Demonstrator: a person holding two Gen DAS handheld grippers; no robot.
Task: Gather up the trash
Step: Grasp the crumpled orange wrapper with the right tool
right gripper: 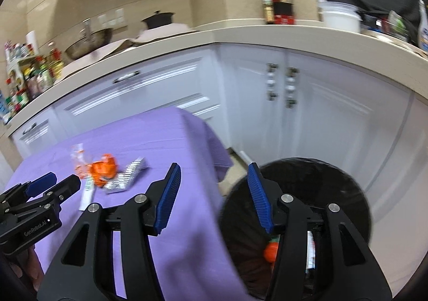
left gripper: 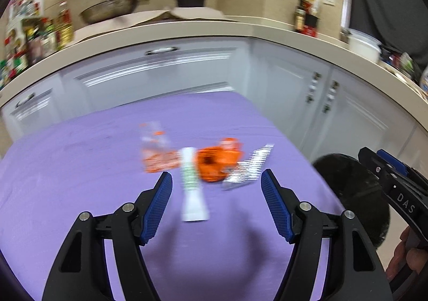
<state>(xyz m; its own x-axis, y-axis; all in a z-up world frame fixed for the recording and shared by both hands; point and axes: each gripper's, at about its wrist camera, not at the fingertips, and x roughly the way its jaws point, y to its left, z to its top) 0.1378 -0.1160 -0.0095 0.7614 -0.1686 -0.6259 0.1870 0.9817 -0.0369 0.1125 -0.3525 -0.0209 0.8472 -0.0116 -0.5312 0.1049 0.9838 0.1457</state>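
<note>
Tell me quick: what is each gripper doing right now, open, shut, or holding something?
Left gripper: open, empty, above the white tube on the purple cloth.
Right gripper: open, empty, at the rim of the black bin.

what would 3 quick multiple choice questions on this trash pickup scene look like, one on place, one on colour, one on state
1. Where is the black bin?
A. on the counter
B. on the floor beside the table
C. on the purple cloth

2. What colour is the cloth under the trash?
A. purple
B. green
C. white

3. How do the left gripper jaws stand?
A. shut on the tube
B. shut on nothing
C. open, holding nothing

Answers:
1 B, the right wrist view shows the bin below the table's draped edge.
2 A, the cloth is purple in both views.
3 C, the blue jaws stand apart, and the white tube lies on the cloth.
</note>
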